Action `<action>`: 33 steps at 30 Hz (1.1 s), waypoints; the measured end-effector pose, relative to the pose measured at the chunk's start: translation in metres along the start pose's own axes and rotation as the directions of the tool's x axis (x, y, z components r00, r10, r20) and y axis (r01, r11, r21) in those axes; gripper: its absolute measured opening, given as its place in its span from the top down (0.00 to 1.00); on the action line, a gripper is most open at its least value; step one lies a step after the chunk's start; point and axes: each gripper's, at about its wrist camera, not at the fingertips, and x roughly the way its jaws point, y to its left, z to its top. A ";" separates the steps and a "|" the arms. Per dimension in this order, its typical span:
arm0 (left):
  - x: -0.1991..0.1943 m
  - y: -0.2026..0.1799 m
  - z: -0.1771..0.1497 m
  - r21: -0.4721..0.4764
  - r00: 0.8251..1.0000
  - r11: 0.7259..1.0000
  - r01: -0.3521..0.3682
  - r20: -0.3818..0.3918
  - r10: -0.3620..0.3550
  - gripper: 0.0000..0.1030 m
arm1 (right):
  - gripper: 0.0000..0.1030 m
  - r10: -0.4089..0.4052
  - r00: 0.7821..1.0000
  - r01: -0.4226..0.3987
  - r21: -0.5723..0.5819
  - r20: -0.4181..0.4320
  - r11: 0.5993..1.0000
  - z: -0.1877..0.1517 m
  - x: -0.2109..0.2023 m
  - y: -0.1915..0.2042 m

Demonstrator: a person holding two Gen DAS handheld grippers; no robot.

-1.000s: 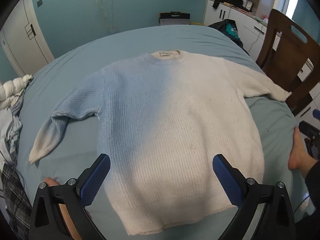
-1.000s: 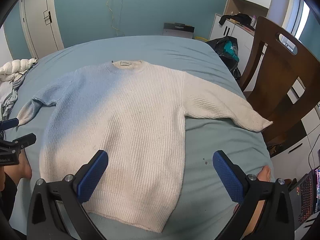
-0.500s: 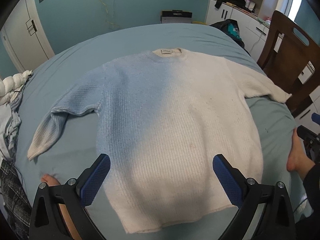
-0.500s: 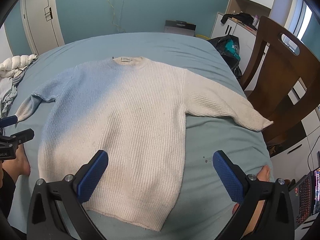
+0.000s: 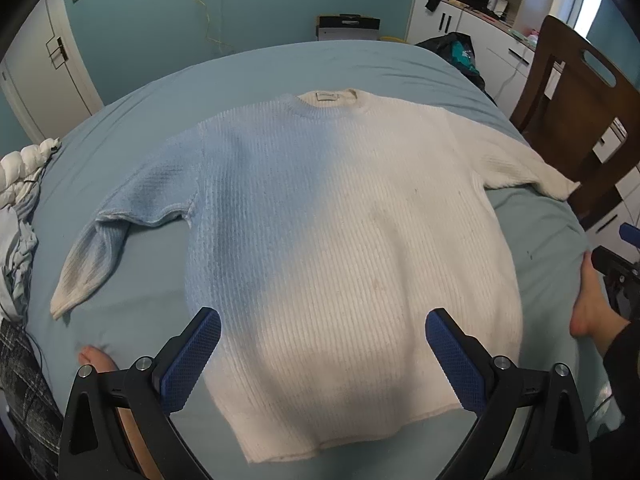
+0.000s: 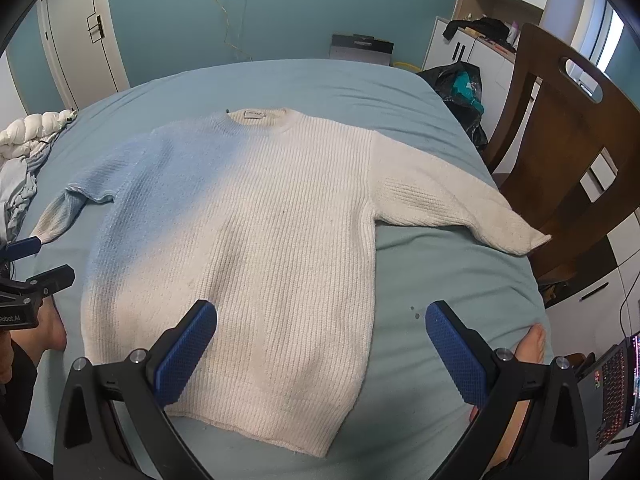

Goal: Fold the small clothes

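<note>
A knitted sweater (image 5: 340,240), light blue on its left side and cream on its right, lies flat and face up on the blue bed, collar at the far end, both sleeves spread out. It also shows in the right wrist view (image 6: 260,248). My left gripper (image 5: 322,356) is open and empty, above the sweater's lower hem. My right gripper (image 6: 320,344) is open and empty, above the hem's right side. The left gripper also shows at the left edge of the right wrist view (image 6: 24,264).
The bed (image 5: 280,68) has a light blue sheet. A wooden chair (image 6: 568,152) stands at its right side. White bedding and clothes (image 5: 20,184) are piled at the left edge. The person's bare feet (image 5: 588,300) rest on the bed's near corners. A laptop (image 6: 612,388) is at right.
Both grippers have drifted slightly, so the sweater sits a little lower and closer in view. The sweater has not moved. Both grippers stay open.
</note>
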 end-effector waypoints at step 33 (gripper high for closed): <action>0.008 0.003 -0.002 -0.021 0.999 1.000 0.017 -0.031 -0.017 0.00 | 0.01 0.016 0.998 -0.016 -0.001 -0.062 1.000 -0.001 0.010 0.000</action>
